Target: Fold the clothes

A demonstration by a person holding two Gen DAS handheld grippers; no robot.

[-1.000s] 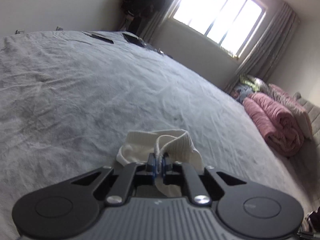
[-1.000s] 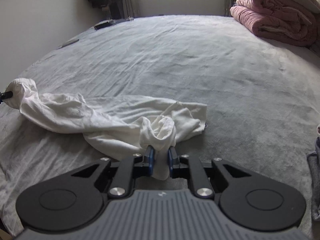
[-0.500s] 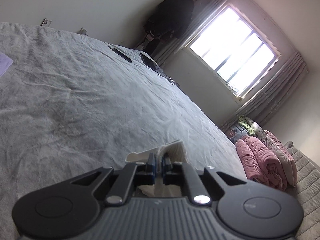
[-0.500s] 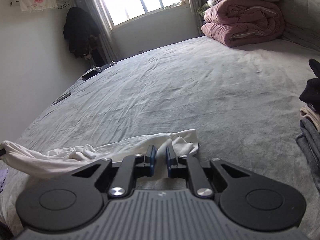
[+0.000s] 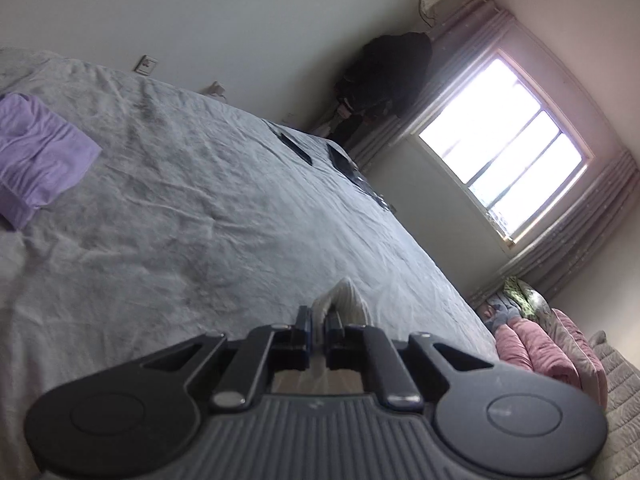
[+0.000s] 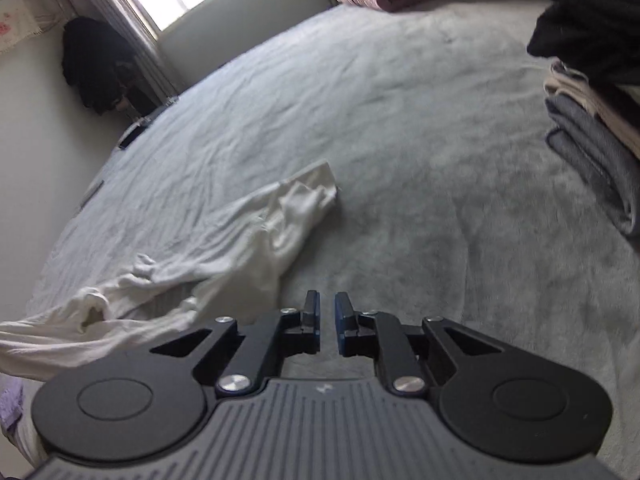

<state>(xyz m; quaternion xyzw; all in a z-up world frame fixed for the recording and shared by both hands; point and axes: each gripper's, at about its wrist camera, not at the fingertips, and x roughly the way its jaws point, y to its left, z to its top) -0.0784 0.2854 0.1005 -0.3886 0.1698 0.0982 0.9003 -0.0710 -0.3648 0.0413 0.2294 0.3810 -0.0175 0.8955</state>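
My left gripper [image 5: 318,330] is clamped on a ribbed white edge of the shirt [image 6: 256,248]. My right gripper [image 6: 327,320] has just been opening and now grips nothing. The shirt lies strung out at ten o'clock on the grey bed [image 6: 400,120]. It looks light, limp and prone to bunching; I'd pinch a hem corner. Folded clothes [image 6: 592,128] sit at two o'clock.

A white garment [image 6: 224,256] lies on the bed [image 6: 400,128], left of a clothes stack [image 6: 592,128].
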